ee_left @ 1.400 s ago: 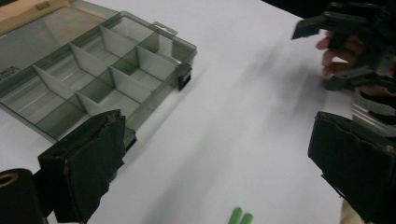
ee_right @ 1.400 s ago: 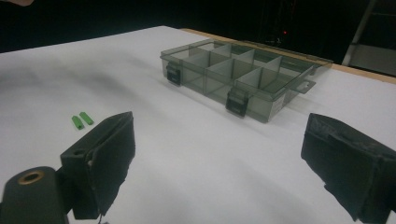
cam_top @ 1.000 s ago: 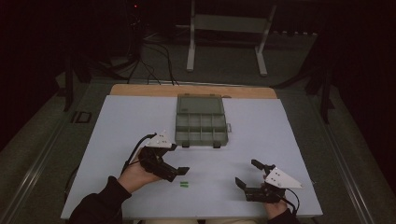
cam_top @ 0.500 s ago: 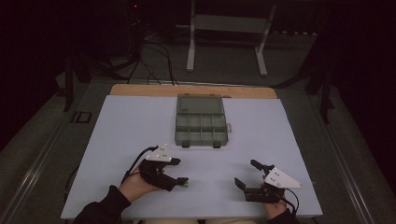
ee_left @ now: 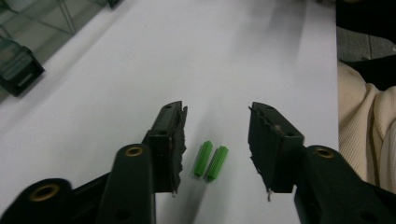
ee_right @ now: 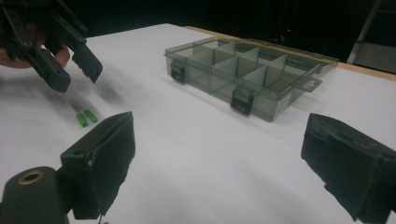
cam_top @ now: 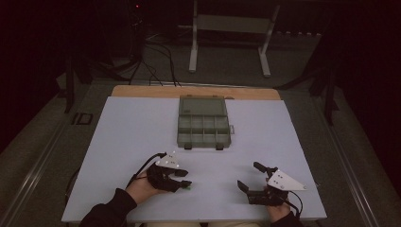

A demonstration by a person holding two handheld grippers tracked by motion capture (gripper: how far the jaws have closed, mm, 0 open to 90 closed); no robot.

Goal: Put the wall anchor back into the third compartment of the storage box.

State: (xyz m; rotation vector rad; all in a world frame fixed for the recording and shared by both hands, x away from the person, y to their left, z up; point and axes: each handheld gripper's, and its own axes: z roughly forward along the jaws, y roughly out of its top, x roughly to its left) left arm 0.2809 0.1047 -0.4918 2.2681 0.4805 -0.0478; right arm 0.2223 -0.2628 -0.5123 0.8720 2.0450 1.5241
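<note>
Left gripper view showed me the two green wall plugs (ee_left: pixel 211 161) lying side by side, touching, on the white table (ee_left: pixel 243 56), right between the jaws of my left hand-held gripper (ee_left: pixel 215 140). Those jaws had just been closing, but the pads stood clear of the plugs on both sides, so nothing was pinched yet. From the high view I had that left hand-held gripper (cam_top: pixel 182 178) low over the near part of the table, with the plugs (cam_top: pixel 188 186) a green speck at its tips. My right hand-held gripper (cam_top: pixel 249 176) sat well apart at the near right, jaws spread and holding nothing. The clear compartment box (cam_top: pixel 203 121) lay open toward the far edge, well away from both; I couldn't tell whether its compartments held anything.
</note>
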